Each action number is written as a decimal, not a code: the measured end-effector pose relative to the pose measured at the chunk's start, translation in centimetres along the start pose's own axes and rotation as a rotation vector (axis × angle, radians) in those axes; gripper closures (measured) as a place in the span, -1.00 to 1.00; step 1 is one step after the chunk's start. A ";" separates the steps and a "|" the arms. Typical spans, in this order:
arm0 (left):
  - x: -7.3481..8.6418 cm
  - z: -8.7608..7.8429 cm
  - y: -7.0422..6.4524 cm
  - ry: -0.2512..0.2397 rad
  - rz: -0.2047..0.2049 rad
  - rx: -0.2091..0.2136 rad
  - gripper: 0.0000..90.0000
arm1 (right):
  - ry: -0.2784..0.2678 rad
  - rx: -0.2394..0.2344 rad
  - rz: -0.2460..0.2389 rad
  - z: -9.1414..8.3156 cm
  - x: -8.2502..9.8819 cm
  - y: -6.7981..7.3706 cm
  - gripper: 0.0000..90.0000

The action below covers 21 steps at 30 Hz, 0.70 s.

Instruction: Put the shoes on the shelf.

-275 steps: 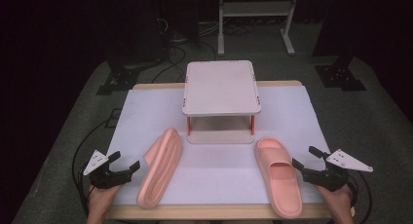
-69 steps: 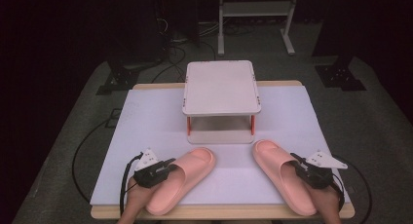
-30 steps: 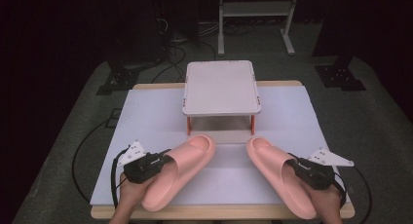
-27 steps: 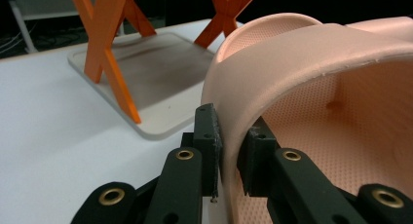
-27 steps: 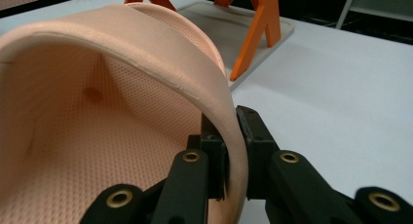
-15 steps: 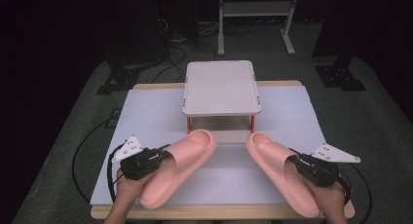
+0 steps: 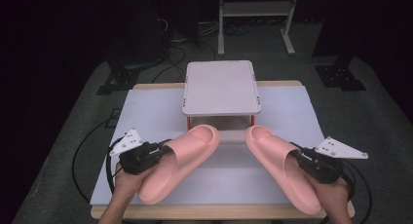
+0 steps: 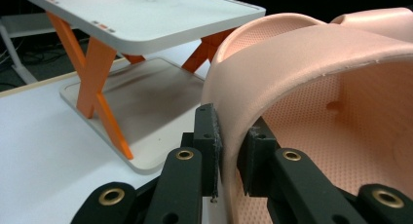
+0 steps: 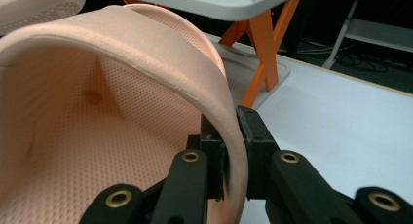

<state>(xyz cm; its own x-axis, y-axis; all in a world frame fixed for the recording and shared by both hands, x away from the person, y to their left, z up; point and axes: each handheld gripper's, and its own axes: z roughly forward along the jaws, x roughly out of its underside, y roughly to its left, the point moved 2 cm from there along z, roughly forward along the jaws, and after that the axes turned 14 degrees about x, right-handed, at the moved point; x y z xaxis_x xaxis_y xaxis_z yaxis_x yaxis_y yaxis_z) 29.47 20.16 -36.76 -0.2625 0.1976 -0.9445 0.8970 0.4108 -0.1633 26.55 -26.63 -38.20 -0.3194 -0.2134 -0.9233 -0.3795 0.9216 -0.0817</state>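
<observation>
From the high view, the left gripper (image 7: 158, 151) and right gripper (image 7: 301, 158) each hold a pink slipper by the strap edge, the left slipper (image 7: 178, 160) and right slipper (image 7: 282, 165) lying toes-first just short of the two-tier rack (image 7: 221, 87), which stands on the white table (image 7: 146, 107). The work looks like stowing both on the rack, so each toe should be kept level and brought squarely to a shelf, the two slippers held apart. In the left gripper view, the jaws are clamped nearly closed on the thin strap wall of the left slipper (image 8: 311, 63), a soft, matte foam with a dimpled lining; beyond it the rack (image 8: 146, 19) shows smooth pale trays on orange crossed legs. In the right gripper view, the jaws pinch the right slipper (image 9: 122, 63) likewise, the rack (image 9: 258, 63) just behind.
</observation>
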 end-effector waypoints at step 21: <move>-3.6 -0.3 1.0 -0.027 0.021 -0.029 0.77 | -0.074 0.029 0.000 0.8 -4.3 0.5 0.82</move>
<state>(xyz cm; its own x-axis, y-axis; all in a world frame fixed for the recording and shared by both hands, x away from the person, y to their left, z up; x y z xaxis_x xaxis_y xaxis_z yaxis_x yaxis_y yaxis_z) 31.16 20.12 -33.40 -0.2334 0.1824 -0.9551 0.8915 0.4325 -0.1352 28.45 -24.95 -34.59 -0.2540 -0.1895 -0.9485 -0.3540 0.9308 -0.0911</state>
